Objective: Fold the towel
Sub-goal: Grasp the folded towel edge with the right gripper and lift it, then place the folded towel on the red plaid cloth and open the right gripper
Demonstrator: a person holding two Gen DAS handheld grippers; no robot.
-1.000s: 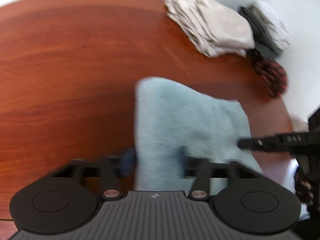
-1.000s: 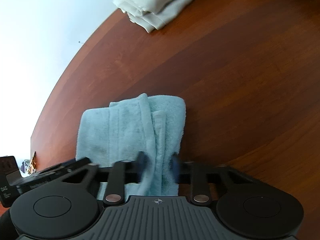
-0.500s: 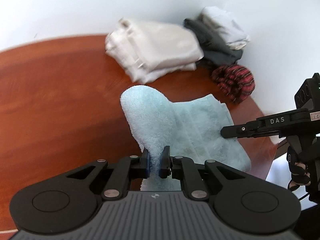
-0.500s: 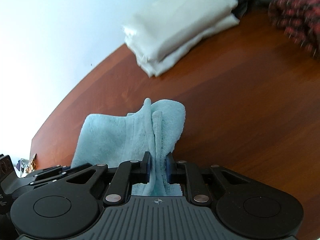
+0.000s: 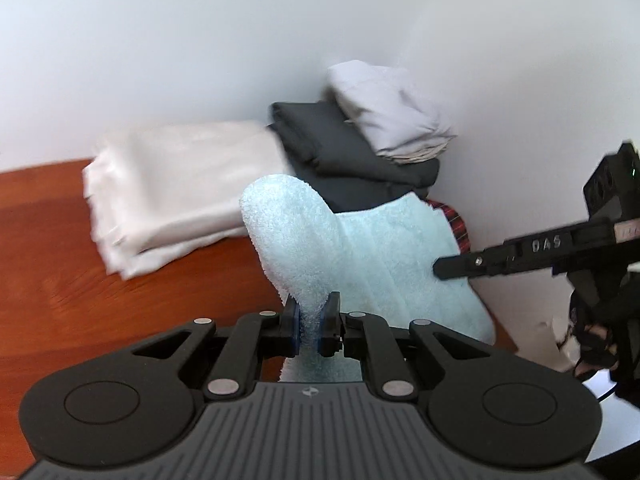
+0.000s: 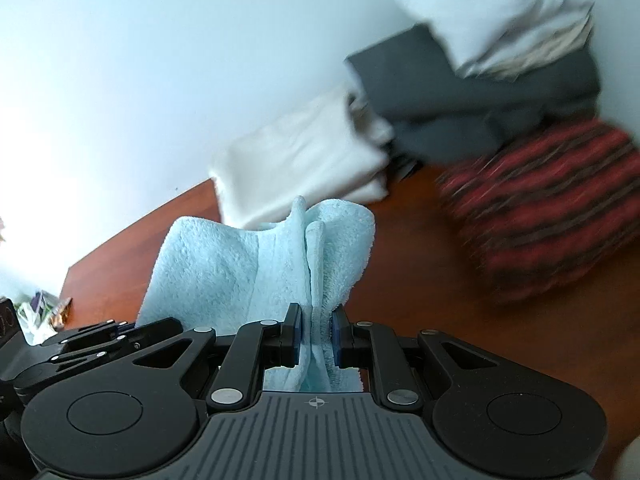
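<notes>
Gripping opposite edges of a pale blue towel (image 5: 372, 248), two hand-held grippers hold it up above a reddish wooden bench (image 5: 120, 280). In the left wrist view, the left hand-held gripper (image 5: 310, 326) is clamped on a rounded, fluffy fold of the towel, its blue-lined pads pressed tight against the cloth. The towel spreads away to the right, where the right hand-held gripper (image 5: 440, 270) reaches in and meets its far edge. In the right wrist view, that right hand-held gripper (image 6: 316, 338) is clenched on several bunched layers of the towel (image 6: 256, 268), which rise in soft vertical folds above its fingers; the left hand-held gripper (image 6: 92, 330) shows at lower left, beside the towel's other edge. Behind the towel, against a white wall (image 5: 200, 40), sit a folded cream cloth (image 5: 172, 192), a dark grey folded cloth (image 5: 340, 148) with a light grey bundle (image 5: 388, 120) on top, and a red-and-black striped cloth (image 6: 548, 208), partly blurred. A person's hand (image 5: 592, 336) is visible at the right edge of the left wrist view.
</notes>
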